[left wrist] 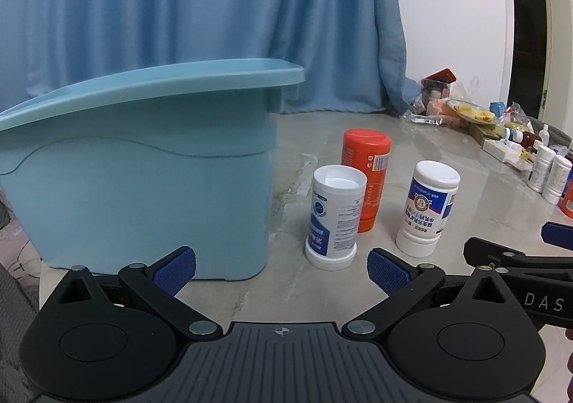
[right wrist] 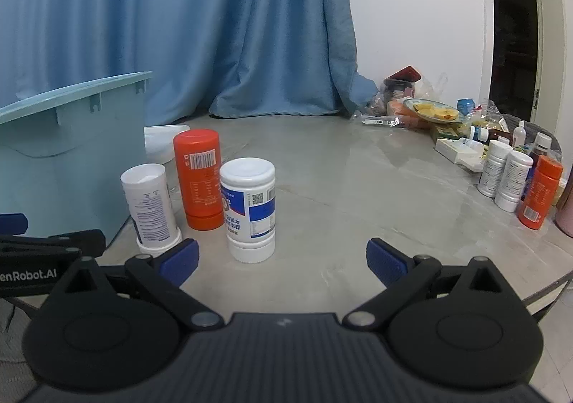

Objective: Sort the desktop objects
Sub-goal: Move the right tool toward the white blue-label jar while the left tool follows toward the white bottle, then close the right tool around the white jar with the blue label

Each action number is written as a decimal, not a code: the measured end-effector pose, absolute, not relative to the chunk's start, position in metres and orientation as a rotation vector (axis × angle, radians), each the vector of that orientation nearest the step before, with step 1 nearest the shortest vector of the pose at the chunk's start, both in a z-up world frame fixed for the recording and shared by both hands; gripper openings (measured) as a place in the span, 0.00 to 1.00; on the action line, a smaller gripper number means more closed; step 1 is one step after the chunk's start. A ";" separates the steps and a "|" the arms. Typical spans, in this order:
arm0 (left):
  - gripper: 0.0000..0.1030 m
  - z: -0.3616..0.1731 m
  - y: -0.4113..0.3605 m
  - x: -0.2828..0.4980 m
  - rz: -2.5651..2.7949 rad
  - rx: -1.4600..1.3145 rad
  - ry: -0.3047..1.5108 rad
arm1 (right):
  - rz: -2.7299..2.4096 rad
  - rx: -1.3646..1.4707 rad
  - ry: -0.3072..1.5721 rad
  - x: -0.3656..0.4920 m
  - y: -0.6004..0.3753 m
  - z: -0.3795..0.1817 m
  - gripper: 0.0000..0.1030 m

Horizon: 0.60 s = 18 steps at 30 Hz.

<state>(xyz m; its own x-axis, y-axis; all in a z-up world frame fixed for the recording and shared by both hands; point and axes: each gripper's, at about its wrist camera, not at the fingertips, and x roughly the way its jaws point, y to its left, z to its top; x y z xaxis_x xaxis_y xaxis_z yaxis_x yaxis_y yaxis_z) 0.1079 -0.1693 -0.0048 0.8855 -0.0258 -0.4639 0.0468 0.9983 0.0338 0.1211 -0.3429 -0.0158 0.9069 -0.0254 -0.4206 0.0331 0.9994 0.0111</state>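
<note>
Both tools, left tool and right tool, are held with jaws apart and empty above the worktop. Three upside-down bottles are clustered beside the blue bin, near the worktop's front edge.

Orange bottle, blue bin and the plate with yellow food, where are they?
Orange bottle (right wrist: 198,177), right wrist view, on its label below the barcode.
Blue bin (left wrist: 143,195), left wrist view, on its front wall.
Plate (right wrist: 431,109), right wrist view, on the yellow food side of its rim.
</note>
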 end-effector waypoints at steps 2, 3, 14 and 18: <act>1.00 -0.005 -0.170 0.109 -0.033 0.043 0.481 | -0.023 0.016 0.433 0.123 -0.344 -0.017 0.98; 1.00 -0.006 -0.170 0.109 -0.030 0.041 0.481 | -0.019 0.013 0.432 0.124 -0.344 -0.017 0.98; 0.99 -0.006 -0.169 0.109 0.004 0.034 0.470 | 0.030 0.004 0.429 0.151 -0.346 -0.023 0.98; 0.99 -0.005 -0.167 0.108 0.030 0.031 0.464 | 0.056 -0.003 0.428 0.166 -0.344 -0.026 0.98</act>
<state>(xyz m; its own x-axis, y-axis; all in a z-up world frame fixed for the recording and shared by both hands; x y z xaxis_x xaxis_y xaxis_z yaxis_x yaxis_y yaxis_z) 0.1085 -0.1665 -0.0049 0.8938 0.0357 -0.4471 -0.0217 0.9991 0.0364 0.1660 -0.3441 -0.0265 0.9083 0.0538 -0.4148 -0.0551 0.9984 0.0087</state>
